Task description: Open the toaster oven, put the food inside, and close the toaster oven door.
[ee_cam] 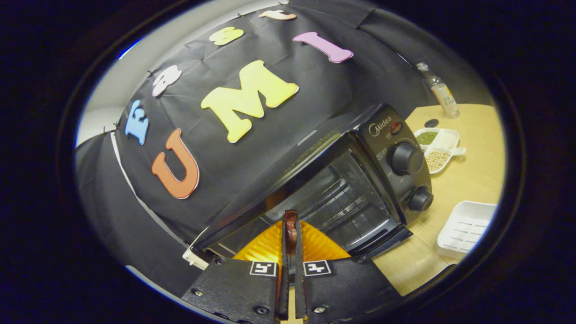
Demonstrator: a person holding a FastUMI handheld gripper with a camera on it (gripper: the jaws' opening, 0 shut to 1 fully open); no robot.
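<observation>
We see the toaster oven (pixel 342 189) on the worktop (pixel 477 175), just ahead of the hand-held gripper (pixel 291 234); right of it lie a divided dish (pixel 438 146), a tray (pixel 465 229) and, behind them, a bottle (pixel 443 92).

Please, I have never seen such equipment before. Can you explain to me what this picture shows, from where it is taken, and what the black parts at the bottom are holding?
The picture comes from a wide-angle camera mounted on a hand-held gripper, a tool with two fingers that a person carries. The camera looks forward along the fingers, the dark parts at the bottom. They are nearly closed and pinch a thin, flat orange piece with a ribbed surface; it may be the food, but I cannot tell for sure. Just ahead of the fingers stands a black toaster oven with two round knobs. Its rack shows inside; I cannot tell how far the door is open. The oven stands on a wooden table. Beyond it are a divided white dish with green and pale grains and a small bottle. Beside the oven is an empty white tray.
</observation>
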